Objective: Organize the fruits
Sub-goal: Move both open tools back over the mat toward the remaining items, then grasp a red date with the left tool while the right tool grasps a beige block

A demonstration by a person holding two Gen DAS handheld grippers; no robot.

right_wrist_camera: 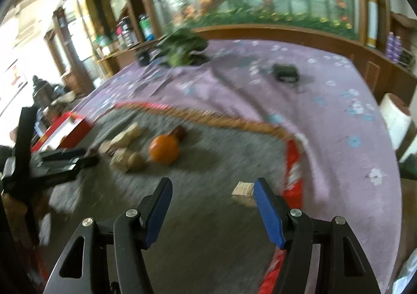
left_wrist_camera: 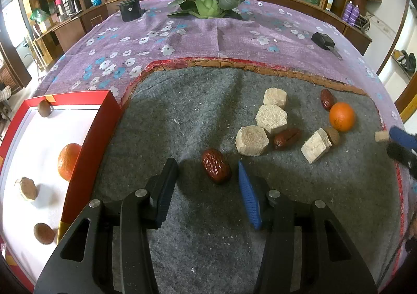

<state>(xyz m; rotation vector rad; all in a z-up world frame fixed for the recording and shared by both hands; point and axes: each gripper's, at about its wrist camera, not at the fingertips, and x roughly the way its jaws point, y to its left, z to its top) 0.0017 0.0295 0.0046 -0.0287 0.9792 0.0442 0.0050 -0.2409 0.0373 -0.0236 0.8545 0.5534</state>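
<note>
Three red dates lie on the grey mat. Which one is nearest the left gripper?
The big wrinkled date, alone just ahead of the open left gripper. The other two lie farther off: one among the beige blocks, one behind the orange.

No words, labels, brand names, numbers or signs can be read in either view. The red box (left_wrist_camera: 88, 121) shows only plain red walls and a white inside, and the purple cloth (left_wrist_camera: 182, 33) beyond it carries a flower print without lettering. The bottles on the shelf behind the cloth are too small to read. The right wrist view is blurred throughout, so any print there is illegible.
</note>
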